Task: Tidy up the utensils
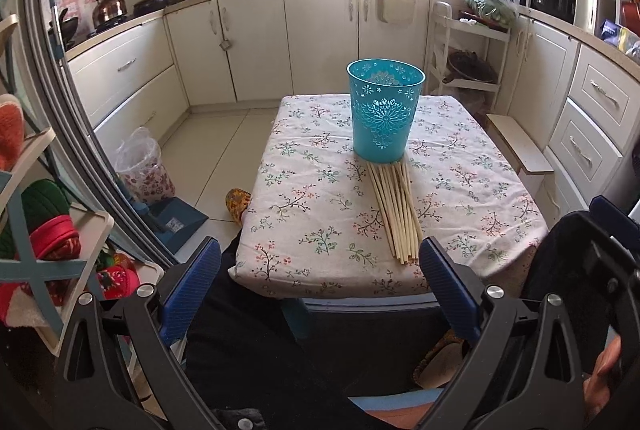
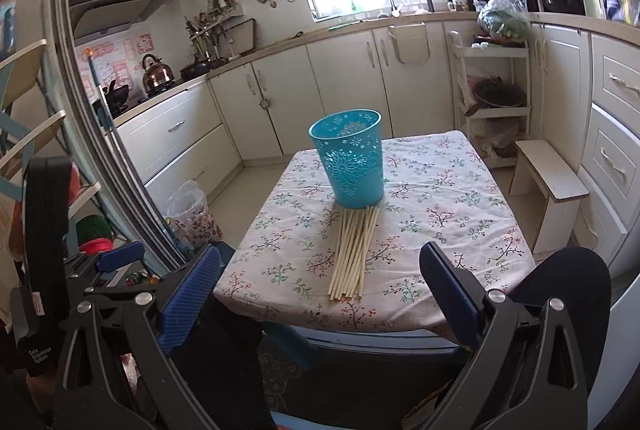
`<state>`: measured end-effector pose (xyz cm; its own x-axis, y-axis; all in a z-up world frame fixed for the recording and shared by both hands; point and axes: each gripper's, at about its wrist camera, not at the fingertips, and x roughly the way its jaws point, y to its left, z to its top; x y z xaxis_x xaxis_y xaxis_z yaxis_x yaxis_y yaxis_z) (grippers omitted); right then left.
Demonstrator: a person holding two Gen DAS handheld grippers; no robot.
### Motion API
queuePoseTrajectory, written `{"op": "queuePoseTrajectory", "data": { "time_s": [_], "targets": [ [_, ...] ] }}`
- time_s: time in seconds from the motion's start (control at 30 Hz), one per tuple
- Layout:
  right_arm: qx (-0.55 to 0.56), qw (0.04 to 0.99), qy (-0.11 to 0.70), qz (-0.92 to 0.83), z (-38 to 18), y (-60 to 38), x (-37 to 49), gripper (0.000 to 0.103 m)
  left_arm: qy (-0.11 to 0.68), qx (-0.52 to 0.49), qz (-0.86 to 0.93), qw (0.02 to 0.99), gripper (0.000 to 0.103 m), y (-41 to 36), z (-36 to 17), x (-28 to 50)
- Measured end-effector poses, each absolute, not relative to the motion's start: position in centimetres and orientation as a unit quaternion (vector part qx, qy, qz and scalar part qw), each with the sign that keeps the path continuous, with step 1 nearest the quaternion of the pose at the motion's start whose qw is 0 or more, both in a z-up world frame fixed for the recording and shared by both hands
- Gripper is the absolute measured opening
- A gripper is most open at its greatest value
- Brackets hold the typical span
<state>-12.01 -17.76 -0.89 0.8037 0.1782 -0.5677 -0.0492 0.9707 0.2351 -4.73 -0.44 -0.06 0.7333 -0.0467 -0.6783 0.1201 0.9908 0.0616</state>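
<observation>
A teal perforated cup (image 1: pixel 384 111) (image 2: pixel 349 161) stands upright near the middle of a small table with a floral cloth (image 1: pixel 316 213) (image 2: pixel 440 213). A bundle of pale wooden chopsticks (image 1: pixel 396 211) (image 2: pixel 354 254) lies flat on the cloth, running from the cup's base toward the near edge. My left gripper (image 1: pixel 320 282) hangs open in front of the table's near edge, with nothing between its blue pads. My right gripper (image 2: pixel 320 286) is also open and empty, just short of the same edge. Neither touches the chopsticks.
Kitchen cabinets (image 1: pixel 256 41) line the far walls. A small white stool (image 2: pixel 548 181) stands to the right of the table, a bagged bin (image 1: pixel 146 169) to the left. A shelf rack (image 1: pixel 36 230) is close at my left. A person's dark-clothed legs (image 1: pixel 248 330) are below the table edge.
</observation>
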Motion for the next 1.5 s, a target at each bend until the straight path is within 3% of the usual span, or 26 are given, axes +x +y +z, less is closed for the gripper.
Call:
{"op": "queuePoseTrajectory", "data": {
  "time_s": [0.23,0.4,0.57,0.77,1.0,1.2,1.5],
  "targets": [
    [0.109,0.928,0.351,0.065,-3.8,-18.3,-6.9,0.091,0.395,0.042,-0.070,0.915,0.095,-0.8,-1.9,-0.6],
    [0.119,0.902,0.408,0.072,-8.2,-18.7,-1.5,0.058,0.418,0.026,-0.074,0.905,0.092,-0.4,-4.1,2.2],
    [0.131,0.868,0.474,0.067,-13.2,-19.2,4.0,0.037,0.437,0.013,-0.066,0.897,0.092,0.2,-6.1,4.6],
    [0.111,0.859,0.497,0.046,-16.2,-19.2,7.5,0.028,0.459,-0.020,-0.060,0.886,0.092,1.1,-7.6,7.3],
    [0.078,0.861,0.501,0.044,-17.5,-18.8,9.0,0.025,0.464,-0.014,-0.051,0.884,0.092,0.3,-8.8,9.9],
    [0.076,0.859,0.503,0.055,-18.2,-19.2,9.6,0.006,0.483,0.002,-0.051,0.874,0.092,-1.6,-11.3,13.3],
    [0.141,0.856,0.495,0.038,-18.1,-22.7,9.2,0.006,0.512,0.020,-0.055,0.857,0.084,-5.9,-15.4,19.0]
  ]
}}
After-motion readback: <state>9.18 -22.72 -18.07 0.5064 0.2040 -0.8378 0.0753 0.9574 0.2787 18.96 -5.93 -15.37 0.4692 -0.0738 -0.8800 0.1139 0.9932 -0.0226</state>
